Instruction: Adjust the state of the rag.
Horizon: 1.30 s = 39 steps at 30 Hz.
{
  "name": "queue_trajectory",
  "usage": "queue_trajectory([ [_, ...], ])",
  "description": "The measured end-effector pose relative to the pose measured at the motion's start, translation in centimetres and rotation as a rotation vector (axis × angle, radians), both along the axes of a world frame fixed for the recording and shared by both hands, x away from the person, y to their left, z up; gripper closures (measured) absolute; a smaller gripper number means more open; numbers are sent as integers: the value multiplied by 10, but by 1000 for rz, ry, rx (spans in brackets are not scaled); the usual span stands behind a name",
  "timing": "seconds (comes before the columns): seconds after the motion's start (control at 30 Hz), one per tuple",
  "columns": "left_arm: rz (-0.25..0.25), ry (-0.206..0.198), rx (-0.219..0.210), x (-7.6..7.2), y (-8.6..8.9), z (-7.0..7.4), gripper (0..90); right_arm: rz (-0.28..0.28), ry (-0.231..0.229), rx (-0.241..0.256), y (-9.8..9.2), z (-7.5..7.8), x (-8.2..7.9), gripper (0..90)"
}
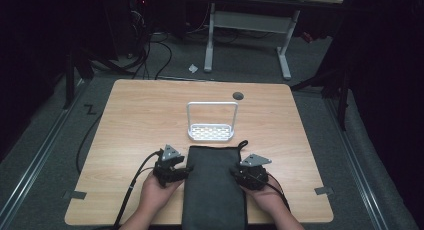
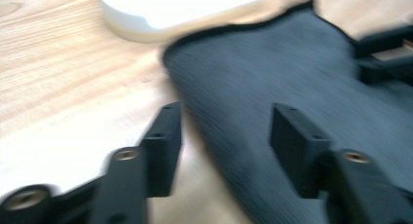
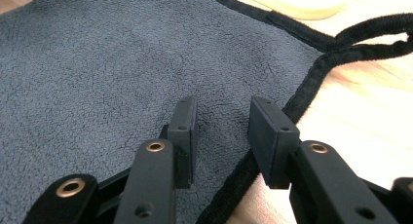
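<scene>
A dark grey towel (image 1: pixel 214 185) lies folded lengthwise at the near middle of the table, its near end hanging over the front edge. My left gripper (image 1: pixel 173 171) sits at the towel's left edge. In the left gripper view it (image 2: pixel 226 131) is open, its jaws straddling the edge of the towel (image 2: pixel 272 73). My right gripper (image 1: pixel 250 175) is at the towel's right edge. In the right gripper view it (image 3: pixel 221 121) is open just above the hemmed border of the towel (image 3: pixel 97 63), with nothing pinched. A black hanging loop (image 3: pixel 375 34) sticks out from the far right corner.
A white rack (image 1: pixel 211 132) with a tall hoop handle stands just beyond the towel, and its base (image 2: pixel 180 9) is close to the towel's far edge. A cable hole (image 1: pixel 238 95) is near the table's far edge. Bare wood (image 1: pixel 135 120) lies on both sides.
</scene>
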<state>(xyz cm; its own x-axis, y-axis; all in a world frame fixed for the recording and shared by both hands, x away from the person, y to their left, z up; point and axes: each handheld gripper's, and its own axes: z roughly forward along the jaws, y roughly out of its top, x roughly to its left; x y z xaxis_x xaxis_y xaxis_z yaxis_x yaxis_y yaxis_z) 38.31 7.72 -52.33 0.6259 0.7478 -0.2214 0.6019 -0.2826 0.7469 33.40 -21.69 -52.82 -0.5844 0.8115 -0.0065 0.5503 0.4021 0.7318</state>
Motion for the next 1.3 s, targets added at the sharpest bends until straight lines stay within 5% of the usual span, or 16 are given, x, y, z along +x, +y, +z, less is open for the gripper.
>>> queue_trajectory([
  [0.27, 23, 29, -2, 27, -13, -6, 407, 16, 5, 19, -1, -1, 0, 579],
  [0.47, 26, 47, -34, 33, -16, -9, 579, 18, -8, 8, 1, -1, -2, 550],
  [0.53, 11, 26, -21, 31, -16, -11, 655, 16, -9, 5, 1, -1, -2, 535],
  [0.63, 12, 17, -40, 29, -14, -13, 744, -20, -25, 16, 0, 3, -2, 505],
  [0.83, 17, 14, -45, 27, -13, -14, 774, -99, -77, 39, -5, 7, 8, 479],
  [1.0, 19, 12, -47, 27, -13, -14, 759, -101, -13, 52, 1, 10, 35, 341],
  [1.17, 17, 11, -47, 26, -12, -14, 739, -105, 40, -6, 8, -2, 54, 290],
  [1.3, 15, 11, -48, 26, -12, -14, 725, -97, 45, 3, 10, -1, 49, 391],
])
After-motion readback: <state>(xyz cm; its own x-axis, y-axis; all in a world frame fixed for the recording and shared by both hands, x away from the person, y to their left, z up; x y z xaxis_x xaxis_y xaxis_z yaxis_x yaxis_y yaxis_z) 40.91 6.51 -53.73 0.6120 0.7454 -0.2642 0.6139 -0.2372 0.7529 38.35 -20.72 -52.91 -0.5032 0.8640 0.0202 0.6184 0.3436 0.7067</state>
